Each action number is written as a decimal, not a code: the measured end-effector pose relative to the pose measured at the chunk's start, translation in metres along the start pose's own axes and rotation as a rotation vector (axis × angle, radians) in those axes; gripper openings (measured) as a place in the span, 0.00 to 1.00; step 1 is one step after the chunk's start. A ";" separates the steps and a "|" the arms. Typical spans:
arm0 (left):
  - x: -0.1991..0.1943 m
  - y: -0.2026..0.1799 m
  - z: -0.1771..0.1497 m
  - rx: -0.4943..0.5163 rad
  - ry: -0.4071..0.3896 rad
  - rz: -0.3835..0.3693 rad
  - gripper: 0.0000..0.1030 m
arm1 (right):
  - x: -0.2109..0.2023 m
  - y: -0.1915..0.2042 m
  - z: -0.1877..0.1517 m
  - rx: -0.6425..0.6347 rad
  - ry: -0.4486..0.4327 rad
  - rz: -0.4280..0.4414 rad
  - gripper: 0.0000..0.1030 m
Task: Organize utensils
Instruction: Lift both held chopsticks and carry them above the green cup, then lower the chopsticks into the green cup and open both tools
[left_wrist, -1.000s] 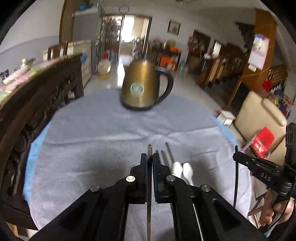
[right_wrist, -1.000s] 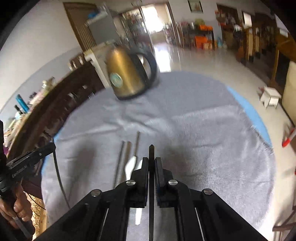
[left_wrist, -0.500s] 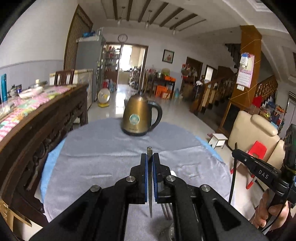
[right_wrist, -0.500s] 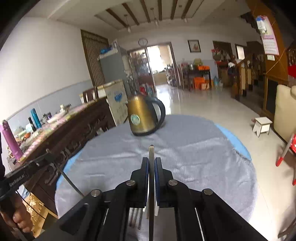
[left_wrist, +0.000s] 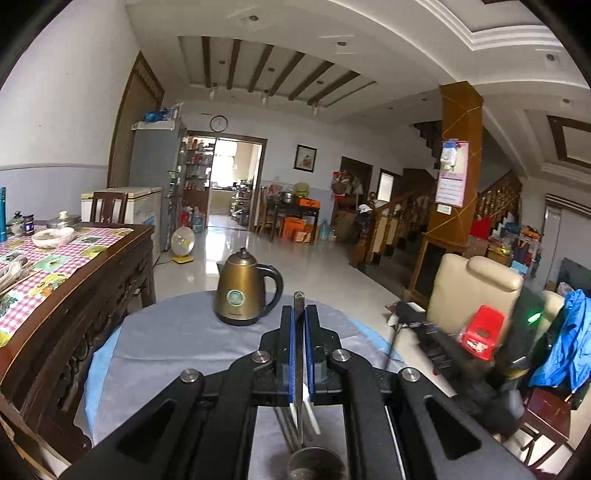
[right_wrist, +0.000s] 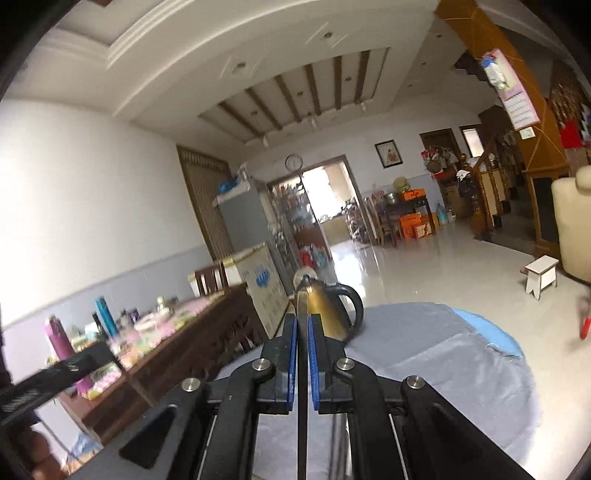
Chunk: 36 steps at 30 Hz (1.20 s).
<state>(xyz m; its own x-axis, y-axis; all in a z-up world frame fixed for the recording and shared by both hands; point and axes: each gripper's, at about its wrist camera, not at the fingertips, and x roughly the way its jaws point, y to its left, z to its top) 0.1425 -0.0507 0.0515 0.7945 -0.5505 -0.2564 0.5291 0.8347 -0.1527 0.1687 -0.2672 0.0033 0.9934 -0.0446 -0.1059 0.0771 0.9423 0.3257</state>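
Note:
My left gripper (left_wrist: 298, 314) is shut on a thin metal stick (left_wrist: 298, 299) that stands upright between its blue pads, above the grey-clothed round table (left_wrist: 177, 343). The right gripper (right_wrist: 303, 321) is likewise shut on a thin stick (right_wrist: 302, 299). In the left wrist view the right gripper (left_wrist: 424, 328) shows blurred at the right, a thin rod hanging from its tip. The left gripper (right_wrist: 74, 365) appears at the left edge of the right wrist view. Below my left fingers lie metal rods (left_wrist: 286, 424), a white spoon (left_wrist: 310, 417) and a round metal bowl-shaped piece (left_wrist: 314, 461), mostly hidden.
A brass-coloured kettle (left_wrist: 240, 291) stands at the table's far side. A dark carved wooden sideboard (left_wrist: 74, 280) with a checked cloth runs along the left. A beige chair (left_wrist: 476, 291) and a red stool (left_wrist: 484, 332) stand to the right, a small white stool (right_wrist: 541, 273) on the floor.
Both grippers have risen and tilted up, so the table and kettle sank in each view and the ceiling came in. The utensils on the cloth slipped under the fingers. Both stay shut.

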 end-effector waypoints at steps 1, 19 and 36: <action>-0.001 -0.002 0.000 0.000 0.004 -0.005 0.05 | 0.001 0.004 -0.004 -0.012 -0.019 -0.013 0.07; 0.038 0.020 -0.060 -0.089 0.238 -0.029 0.05 | 0.015 -0.011 -0.076 -0.037 0.142 0.020 0.07; 0.004 0.058 -0.048 -0.151 0.113 0.056 0.42 | -0.045 -0.030 -0.050 0.035 0.019 0.045 0.64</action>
<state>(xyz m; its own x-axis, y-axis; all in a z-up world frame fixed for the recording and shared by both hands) 0.1618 -0.0039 -0.0041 0.7785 -0.5051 -0.3727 0.4274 0.8613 -0.2746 0.1176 -0.2764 -0.0489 0.9941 0.0045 -0.1080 0.0353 0.9309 0.3636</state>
